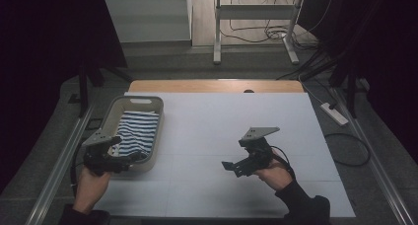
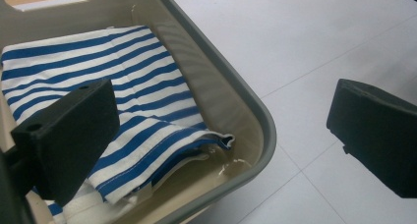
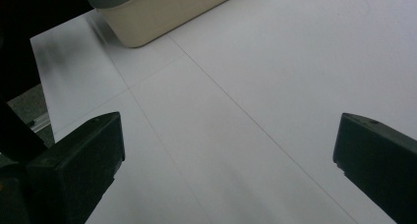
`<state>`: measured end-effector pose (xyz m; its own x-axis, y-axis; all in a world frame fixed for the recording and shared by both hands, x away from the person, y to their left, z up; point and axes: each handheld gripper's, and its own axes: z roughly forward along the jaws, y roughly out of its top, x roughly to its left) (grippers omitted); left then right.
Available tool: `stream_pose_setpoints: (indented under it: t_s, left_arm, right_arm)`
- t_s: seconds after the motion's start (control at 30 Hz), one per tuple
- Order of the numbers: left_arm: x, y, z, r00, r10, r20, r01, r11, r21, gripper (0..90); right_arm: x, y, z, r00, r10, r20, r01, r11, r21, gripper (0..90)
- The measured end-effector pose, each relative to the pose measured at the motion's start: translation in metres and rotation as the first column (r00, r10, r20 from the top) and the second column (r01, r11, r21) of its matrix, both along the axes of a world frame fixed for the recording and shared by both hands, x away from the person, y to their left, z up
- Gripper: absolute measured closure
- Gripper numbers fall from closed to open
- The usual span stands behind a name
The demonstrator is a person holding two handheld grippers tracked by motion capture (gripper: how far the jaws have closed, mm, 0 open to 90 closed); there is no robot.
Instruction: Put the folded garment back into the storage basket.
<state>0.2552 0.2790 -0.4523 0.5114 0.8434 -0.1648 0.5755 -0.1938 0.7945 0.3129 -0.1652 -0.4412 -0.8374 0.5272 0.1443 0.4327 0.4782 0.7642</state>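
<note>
Jaws apart astride basket (image 2: 255, 111) rim, striped cloth (image 2: 123, 101) beneath

Striped cloth (image 2: 123, 86) soft, matt; basket (image 2: 255, 111) smooth plastic w/ slight gloss.

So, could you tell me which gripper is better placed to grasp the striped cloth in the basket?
Left. The left gripper is open at the basket rim, over the striped cloth. The right gripper is open above bare table, apart from the basket.
</note>
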Motion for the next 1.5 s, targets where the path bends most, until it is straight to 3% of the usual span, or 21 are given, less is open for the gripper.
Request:
stream_pose_setpoints:
  t_s: [0.83, 1.5]
  left_arm:
    - [-0.016, 0.004, -0.006, 0.9998, 0.013, -0.013, -0.013, 0.9995, 0.029, 0.0]
    - [-0.032, 0.013, -0.010, 0.9993, 0.032, -0.018, -0.032, 0.9991, 0.028, 0.0]
  right_arm:
    - [-0.020, -0.053, -0.002, 0.9945, -0.105, -0.004, 0.105, 0.994, 0.014, 0.0]
    - [-0.042, -0.108, -0.007, 0.9717, -0.236, 0.003, 0.236, 0.972, 0.008, 0.0]
